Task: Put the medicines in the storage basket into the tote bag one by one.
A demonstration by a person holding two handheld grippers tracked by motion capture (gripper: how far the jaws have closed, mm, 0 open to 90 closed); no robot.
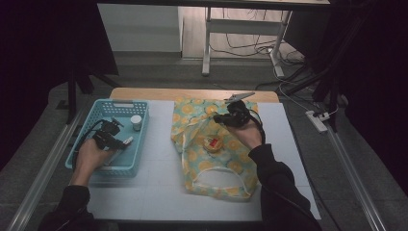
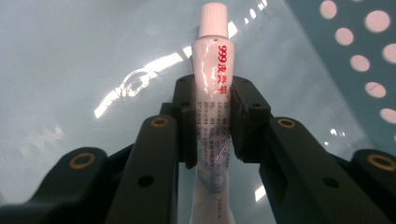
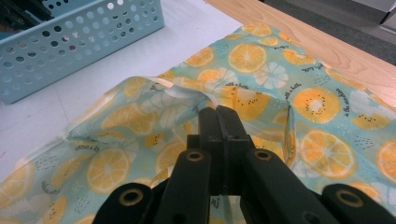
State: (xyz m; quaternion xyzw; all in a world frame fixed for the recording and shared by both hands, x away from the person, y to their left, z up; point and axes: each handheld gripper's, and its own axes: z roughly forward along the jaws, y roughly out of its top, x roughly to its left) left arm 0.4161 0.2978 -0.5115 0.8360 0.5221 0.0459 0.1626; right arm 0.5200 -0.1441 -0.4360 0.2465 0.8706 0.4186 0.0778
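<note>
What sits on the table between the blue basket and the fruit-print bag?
Nothing: in the high view, bare white table separates the blue basket from the fruit-print bag.

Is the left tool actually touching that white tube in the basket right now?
Touching. In the left gripper view the left tool has both black pads pressed against the sides of the white tube, with no gap on either side.

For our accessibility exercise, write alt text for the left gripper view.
The left gripper clamps a white tube with red lettering and a ribbed white cap between its black jaws. Behind lies the glossy floor of a pale blue basket with a perforated wall.
</note>
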